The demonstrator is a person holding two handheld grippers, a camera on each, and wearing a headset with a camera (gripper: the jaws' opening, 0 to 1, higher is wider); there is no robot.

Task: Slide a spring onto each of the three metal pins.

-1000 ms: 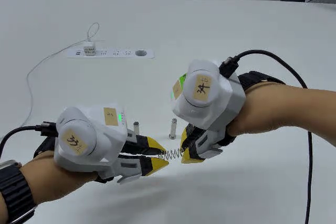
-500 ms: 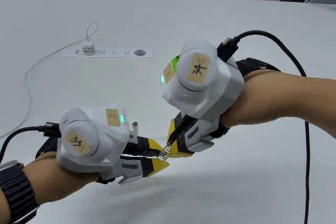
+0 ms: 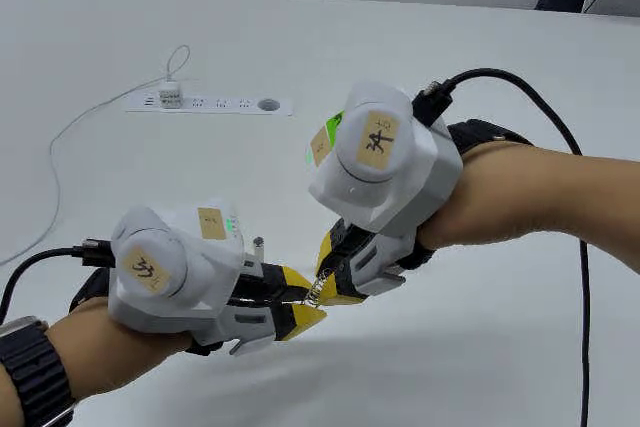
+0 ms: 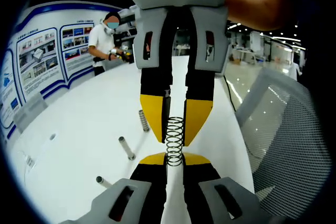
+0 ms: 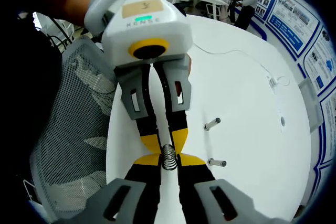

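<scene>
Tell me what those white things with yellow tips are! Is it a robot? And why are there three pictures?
It is not a robot. A person holds a pinching tool, called a gripper, in each hand. One picture comes from a camera on the person's head, looking down. The two round pictures come from cameras riding on the grippers themselves. The left gripper and the right gripper meet tip to tip, and each pinches one end of a small spring. Short metal pins stand on the white table. Farther back lies a power strip.
</scene>
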